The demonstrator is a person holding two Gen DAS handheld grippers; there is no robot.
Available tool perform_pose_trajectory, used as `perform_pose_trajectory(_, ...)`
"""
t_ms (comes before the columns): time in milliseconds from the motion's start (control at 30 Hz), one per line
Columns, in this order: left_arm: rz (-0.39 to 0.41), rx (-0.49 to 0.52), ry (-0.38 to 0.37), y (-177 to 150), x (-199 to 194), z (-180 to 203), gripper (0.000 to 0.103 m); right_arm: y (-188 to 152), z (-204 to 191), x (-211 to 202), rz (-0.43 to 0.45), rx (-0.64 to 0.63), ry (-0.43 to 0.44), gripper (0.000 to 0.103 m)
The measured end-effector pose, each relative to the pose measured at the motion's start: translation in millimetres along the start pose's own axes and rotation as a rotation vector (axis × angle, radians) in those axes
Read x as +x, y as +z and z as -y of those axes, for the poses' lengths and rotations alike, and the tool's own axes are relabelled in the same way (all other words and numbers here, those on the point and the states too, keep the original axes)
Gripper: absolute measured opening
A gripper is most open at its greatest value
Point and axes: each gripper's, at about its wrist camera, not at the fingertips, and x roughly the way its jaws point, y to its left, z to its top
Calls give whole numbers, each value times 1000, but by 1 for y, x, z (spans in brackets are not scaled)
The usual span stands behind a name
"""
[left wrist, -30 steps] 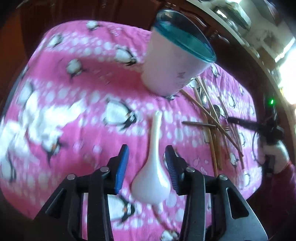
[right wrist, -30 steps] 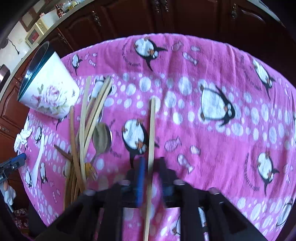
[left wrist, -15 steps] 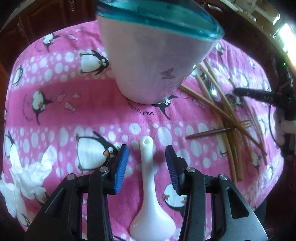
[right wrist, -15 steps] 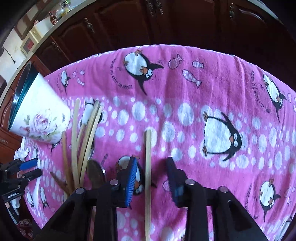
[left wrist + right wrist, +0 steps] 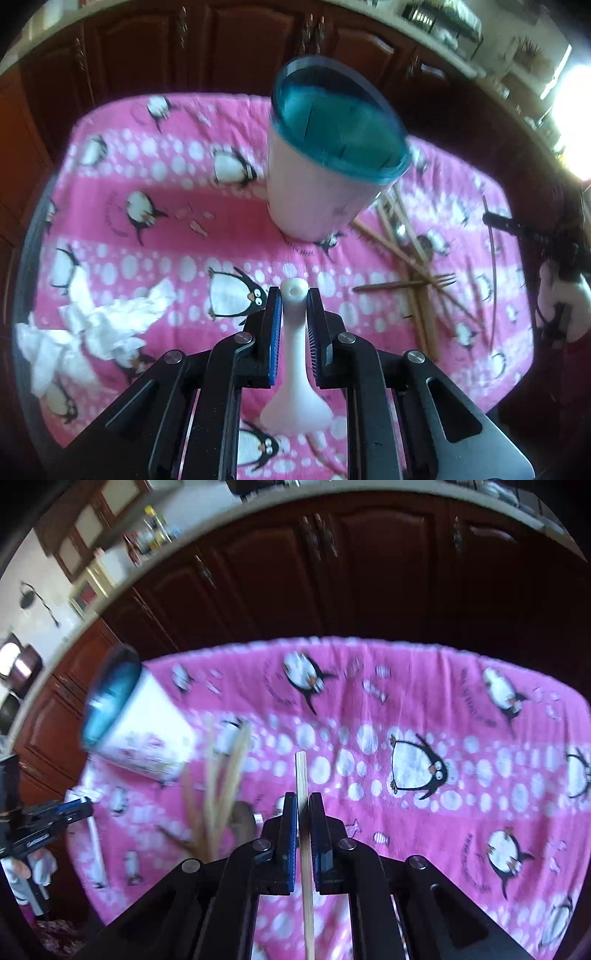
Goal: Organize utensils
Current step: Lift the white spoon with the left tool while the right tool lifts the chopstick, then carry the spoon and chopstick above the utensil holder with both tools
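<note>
The left gripper (image 5: 294, 295) pinches the spoon (image 5: 293, 354) handle and the right gripper (image 5: 303, 805) pinches one chopstick (image 5: 303, 812), cup (image 5: 328, 166) ahead; gripped off-centre, either could swing and slip.

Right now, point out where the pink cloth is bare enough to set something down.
Widest free patch: the pink cloth right of the held chopstick. Another lies between the crumpled tissue and the white cup. It is crowded right of the cup, where the pile of chopsticks and a fork lies crossed.
</note>
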Motion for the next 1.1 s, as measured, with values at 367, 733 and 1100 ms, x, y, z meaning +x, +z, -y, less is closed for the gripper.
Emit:
perform_pose_trajectory(367,181,10,-81,24,-90,15,12,13,-54,-96,179,-107,64,5)
perform_pose_trajectory(733,372,-1,-14,106,-129,27,12,91,-132,-136,390,-170,155,5)
perform_pose_trajectory(1100,346,-24,98,147,-50,26,12,140,-178,-55,393,-183,103,5)
